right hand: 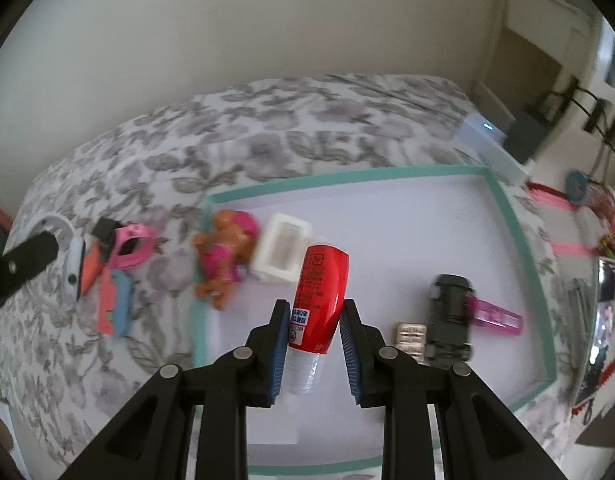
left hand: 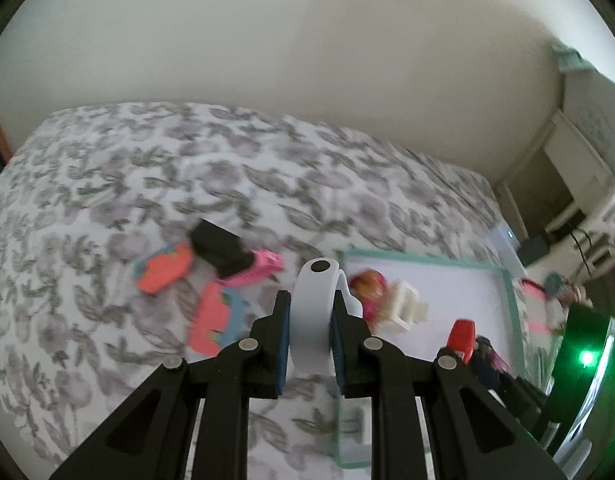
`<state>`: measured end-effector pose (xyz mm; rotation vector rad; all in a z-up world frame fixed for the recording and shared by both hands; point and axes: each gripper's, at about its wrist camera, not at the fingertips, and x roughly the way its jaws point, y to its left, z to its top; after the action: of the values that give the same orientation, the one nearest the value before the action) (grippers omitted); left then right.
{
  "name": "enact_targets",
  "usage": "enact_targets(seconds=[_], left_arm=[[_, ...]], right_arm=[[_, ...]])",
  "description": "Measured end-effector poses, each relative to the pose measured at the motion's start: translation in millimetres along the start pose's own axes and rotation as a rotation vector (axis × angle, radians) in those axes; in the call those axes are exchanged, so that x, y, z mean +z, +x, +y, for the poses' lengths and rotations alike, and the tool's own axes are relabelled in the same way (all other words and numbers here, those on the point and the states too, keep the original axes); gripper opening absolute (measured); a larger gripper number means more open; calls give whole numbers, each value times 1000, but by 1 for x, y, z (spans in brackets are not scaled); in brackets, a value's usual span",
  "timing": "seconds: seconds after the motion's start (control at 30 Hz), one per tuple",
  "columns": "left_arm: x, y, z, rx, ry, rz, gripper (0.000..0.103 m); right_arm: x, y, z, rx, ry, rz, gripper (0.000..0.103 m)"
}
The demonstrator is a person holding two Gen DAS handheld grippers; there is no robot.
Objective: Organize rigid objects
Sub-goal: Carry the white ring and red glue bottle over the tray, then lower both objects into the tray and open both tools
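- Our left gripper (left hand: 309,312) is clenched on a white band (left hand: 312,320) above the floral bedspread (left hand: 107,168), beside the tray's near left edge
- Our right gripper (right hand: 315,322) grasps a red tube (right hand: 317,300) over the teal-rimmed tray (right hand: 507,216)
- Bare tray floor lies centre and far; doll (right hand: 223,256), white box (right hand: 281,252) and black toy car (right hand: 449,316) hug the sides
- Beyond, open bedspread runs to the wall

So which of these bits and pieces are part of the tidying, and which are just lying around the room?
Part of the job:
- white band in the left tongs
- red tube in the right tongs
- teal-edged tray
- doll, white box, black toy car in the tray
- pink watch on the bedspread

Just lying about:
- bedspread
- white shelves
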<state>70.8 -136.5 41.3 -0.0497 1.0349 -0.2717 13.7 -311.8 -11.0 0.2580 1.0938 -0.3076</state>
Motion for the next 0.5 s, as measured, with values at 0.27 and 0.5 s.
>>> enact_targets(seconds=[0.27, 0.5], left_arm=[[-17, 16, -33, -134, -29, 65, 19], [-26, 37, -48, -123, 15, 124, 19]], right_arm=[[2, 0, -38, -20, 102, 8, 27], [2, 2, -47, -13, 116, 16, 27]])
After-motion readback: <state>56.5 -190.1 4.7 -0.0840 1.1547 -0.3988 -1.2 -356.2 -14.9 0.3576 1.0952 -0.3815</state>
